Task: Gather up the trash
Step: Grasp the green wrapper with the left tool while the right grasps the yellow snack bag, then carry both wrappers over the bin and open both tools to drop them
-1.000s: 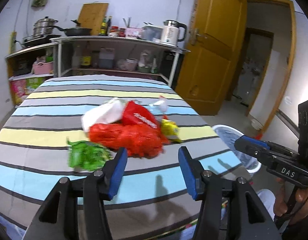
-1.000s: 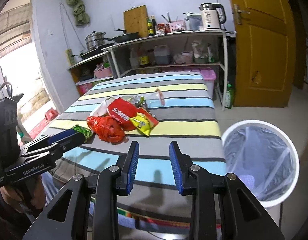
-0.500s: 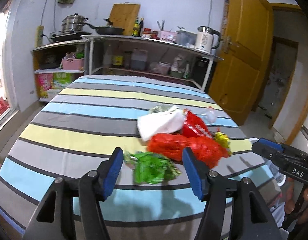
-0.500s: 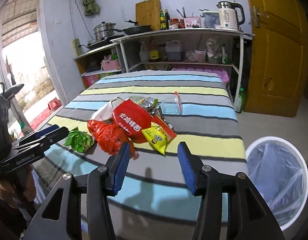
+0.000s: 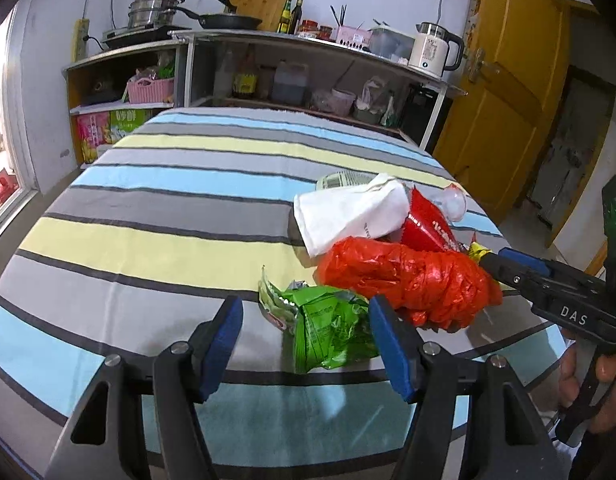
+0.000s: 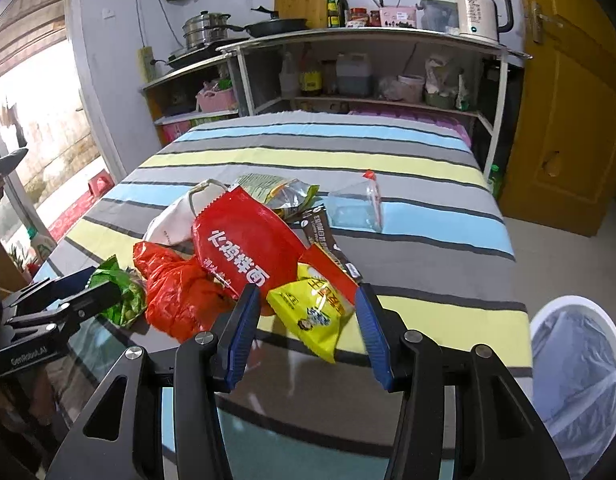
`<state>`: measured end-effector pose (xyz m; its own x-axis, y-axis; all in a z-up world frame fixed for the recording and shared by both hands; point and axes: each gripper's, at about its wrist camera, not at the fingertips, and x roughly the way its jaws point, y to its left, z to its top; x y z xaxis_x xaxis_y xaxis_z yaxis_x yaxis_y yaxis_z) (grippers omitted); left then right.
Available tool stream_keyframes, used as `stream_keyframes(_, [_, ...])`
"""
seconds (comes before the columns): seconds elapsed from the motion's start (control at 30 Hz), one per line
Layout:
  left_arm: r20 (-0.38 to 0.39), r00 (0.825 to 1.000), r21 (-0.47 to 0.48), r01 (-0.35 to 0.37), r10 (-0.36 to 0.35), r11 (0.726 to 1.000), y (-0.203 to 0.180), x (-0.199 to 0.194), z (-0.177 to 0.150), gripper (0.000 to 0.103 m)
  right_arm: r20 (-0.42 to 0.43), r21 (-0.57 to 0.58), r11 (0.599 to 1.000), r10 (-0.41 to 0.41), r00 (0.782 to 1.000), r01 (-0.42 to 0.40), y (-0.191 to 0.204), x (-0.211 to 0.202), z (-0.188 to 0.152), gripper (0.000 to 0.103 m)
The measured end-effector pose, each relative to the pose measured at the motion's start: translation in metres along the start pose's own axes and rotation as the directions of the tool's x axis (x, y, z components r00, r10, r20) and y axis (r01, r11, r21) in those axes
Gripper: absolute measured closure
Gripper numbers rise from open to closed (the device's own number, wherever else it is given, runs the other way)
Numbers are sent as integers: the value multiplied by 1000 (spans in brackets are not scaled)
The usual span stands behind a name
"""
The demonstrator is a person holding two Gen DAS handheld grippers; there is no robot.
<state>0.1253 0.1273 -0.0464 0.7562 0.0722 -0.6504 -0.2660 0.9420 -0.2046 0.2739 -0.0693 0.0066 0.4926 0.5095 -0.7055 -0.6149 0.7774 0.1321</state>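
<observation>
A heap of trash lies on the striped table (image 5: 147, 216). It holds a green wrapper (image 5: 328, 328), a crumpled red plastic bag (image 5: 408, 280), a white bag (image 5: 348, 212), a red snack packet (image 6: 243, 248), a yellow packet (image 6: 316, 312) and a clear bag (image 6: 356, 208). My left gripper (image 5: 305, 312) hovers over the green wrapper, its jaws opening around it without touching. My right gripper (image 6: 308, 296) is open, its blue pads on either side of the yellow packet and apart from it. A white bin (image 6: 580, 360) with a clear liner stands on the floor at the right.
Behind the table runs a shelf unit (image 5: 308, 44) with pots, bottles and a kettle (image 6: 480, 12). A yellow door (image 5: 508, 92) is at the right. A hand (image 5: 596, 384) holds the right gripper's handle near the table's right edge.
Both grippers have come down and closer to the trash heap and have opened wider. The left one now frames the green wrapper, the right one the yellow packet.
</observation>
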Motion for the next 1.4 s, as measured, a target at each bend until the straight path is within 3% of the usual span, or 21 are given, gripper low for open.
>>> stream_keyframes(0.13, [-20,1000,0,10,-10,1000,-1,4,-1,37,-54,36,999,5,999,-3,-6,12,0,53])
stream_keyframes(0.2, [-18,1000,13,17,-17,1000,-3,3,-1,49,-65,71,997,26,998,-22,-12,14,-1,55])
stream_keyframes(0.3, [-9,1000,29,15,-15,999,-6,0,-1,59,-58,97,995,34,998,-28,-17,10,-3,67])
stream_keyframes(0.37, [-7,1000,28,17,-16,999,-6,-1,-2,63,-52,101,995,33,998,-27,-18,7,-4,68])
stream_keyframes(0.4, [-7,1000,24,25,-25,999,-5,-2,-2,75,-49,103,994,34,998,-29,-18,5,-5,68])
stream_keyframes(0.5, [-2,1000,29,26,-26,999,-6,-5,-2,79,-33,111,993,38,999,-34,-17,-3,-6,73])
stream_keyframes(0.9, [57,996,49,60,-63,997,-15,-35,-1,83,27,130,991,34,999,-38,-18,-44,-19,73])
stream_keyframes(1.4, [105,986,124,120,-133,985,-58,-68,0,84,103,161,987,3,995,-19,-26,-99,-38,73])
